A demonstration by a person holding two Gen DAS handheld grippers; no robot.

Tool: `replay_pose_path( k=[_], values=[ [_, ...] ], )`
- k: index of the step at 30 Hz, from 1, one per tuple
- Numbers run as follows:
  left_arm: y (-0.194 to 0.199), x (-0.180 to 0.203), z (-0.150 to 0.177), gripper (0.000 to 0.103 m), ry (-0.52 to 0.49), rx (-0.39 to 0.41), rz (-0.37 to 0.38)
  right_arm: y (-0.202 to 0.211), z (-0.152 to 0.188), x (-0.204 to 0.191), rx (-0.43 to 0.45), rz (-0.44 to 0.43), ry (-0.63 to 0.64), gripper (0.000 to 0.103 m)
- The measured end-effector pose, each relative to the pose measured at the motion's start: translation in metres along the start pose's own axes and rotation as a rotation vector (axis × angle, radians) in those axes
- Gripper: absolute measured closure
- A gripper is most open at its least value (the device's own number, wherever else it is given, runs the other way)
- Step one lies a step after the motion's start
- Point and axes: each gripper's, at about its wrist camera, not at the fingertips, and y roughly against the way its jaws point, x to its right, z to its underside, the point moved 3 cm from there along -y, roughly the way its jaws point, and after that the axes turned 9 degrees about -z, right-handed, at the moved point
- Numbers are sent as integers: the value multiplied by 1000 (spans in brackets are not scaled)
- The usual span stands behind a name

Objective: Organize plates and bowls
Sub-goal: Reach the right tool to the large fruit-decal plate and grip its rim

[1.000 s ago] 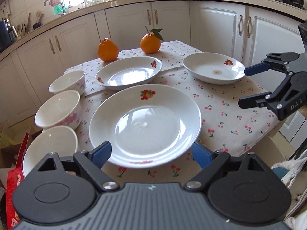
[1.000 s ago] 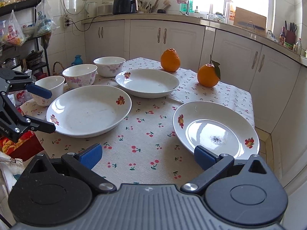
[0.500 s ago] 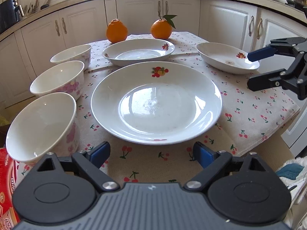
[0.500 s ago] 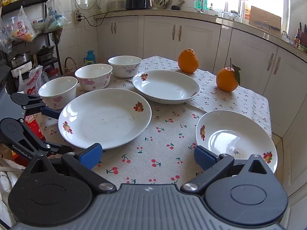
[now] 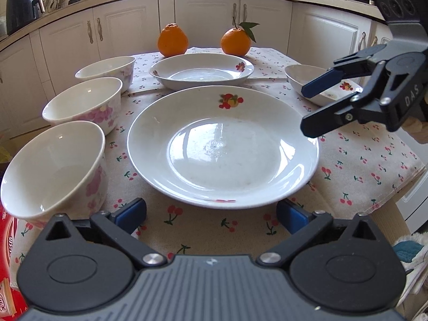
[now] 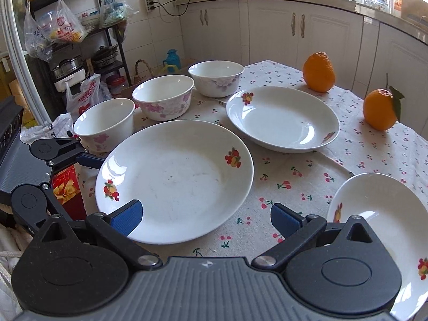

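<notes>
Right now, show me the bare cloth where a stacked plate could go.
Widest bare cloth: between the large plate, the far plate and the right plate. A smaller patch lies behind the far plate, beside the oranges. The bowls crowd the left edge.

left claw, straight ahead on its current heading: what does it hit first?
Likely the near rim of the big plate. The left claw points down at the table just in front of it, opening, nothing between its pads. Depth is unclear: it might meet the tablecloth first.
</notes>
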Motion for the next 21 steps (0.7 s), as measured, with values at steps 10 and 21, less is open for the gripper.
replay_pose_path(
  k=[10, 21],
  values=[
    [4, 5, 0, 1, -20, 21, -23, -38, -22, 19, -83, -85, 17, 0],
    [5, 4, -1, 7, -13, 26, -5, -57, -49, 38, -105, -173, 18, 5]
  ],
)
